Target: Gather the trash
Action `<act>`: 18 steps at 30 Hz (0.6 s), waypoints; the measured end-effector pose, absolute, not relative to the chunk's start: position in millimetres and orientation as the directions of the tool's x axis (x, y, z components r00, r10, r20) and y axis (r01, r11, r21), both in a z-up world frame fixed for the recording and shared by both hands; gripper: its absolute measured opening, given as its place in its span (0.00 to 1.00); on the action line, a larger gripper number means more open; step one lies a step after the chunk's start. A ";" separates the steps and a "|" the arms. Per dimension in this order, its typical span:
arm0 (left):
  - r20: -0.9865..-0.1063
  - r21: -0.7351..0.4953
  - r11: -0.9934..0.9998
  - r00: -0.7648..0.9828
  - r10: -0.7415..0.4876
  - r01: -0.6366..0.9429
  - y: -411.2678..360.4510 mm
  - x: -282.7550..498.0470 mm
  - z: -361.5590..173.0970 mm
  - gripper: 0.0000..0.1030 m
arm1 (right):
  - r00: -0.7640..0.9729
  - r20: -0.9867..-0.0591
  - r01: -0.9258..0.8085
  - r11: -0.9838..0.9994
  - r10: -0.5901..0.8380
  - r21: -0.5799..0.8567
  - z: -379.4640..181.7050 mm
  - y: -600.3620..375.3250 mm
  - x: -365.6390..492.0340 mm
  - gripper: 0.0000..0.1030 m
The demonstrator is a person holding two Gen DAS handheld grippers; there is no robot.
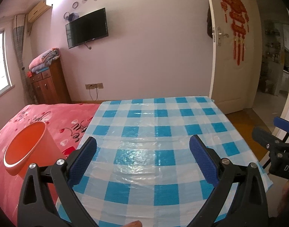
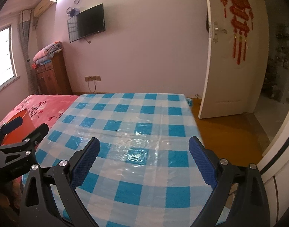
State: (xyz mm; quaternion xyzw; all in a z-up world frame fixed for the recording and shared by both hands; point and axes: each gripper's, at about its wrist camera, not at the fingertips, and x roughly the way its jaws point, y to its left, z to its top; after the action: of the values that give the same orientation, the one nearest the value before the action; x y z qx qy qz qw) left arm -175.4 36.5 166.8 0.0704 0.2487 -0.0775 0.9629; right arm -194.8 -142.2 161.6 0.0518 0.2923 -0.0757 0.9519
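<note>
Trash is nowhere visible on the checked blue-and-white worktop [image 1: 154,124], which looks bare. Left tongs [image 1: 142,157] and right tongs [image 2: 144,158] hover above it, spread wide and empty, likely ready to grasp. An orange bin [image 1: 25,149] waits at its left edge, on the pink bed [image 1: 69,117].

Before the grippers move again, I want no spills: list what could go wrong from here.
1. The orange bin stands on the soft pink bedspread beside the table, not on a firm surface; a nudge from the open left gripper might tip it.
2. The checked plastic tablecloth looks glossy and wrinkled; a finger could snag and drag it.
3. No trash shows on the cloth, so the open right gripper may close on nothing.
</note>
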 end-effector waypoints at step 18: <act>-0.478 0.102 0.966 0.864 -0.160 0.236 17.6 -187.2 173.1 0.96 | 0.828 -0.541 0.200 0.979 -0.148 0.038 166.8 -150.0 -216.2 0.91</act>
State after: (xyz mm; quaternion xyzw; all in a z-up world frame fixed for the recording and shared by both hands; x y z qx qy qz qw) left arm -187.2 17.6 173.1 0.0787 0.2401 -0.1029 0.9621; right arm -216.2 -150.0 166.8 0.0466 0.2790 -0.0912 0.9548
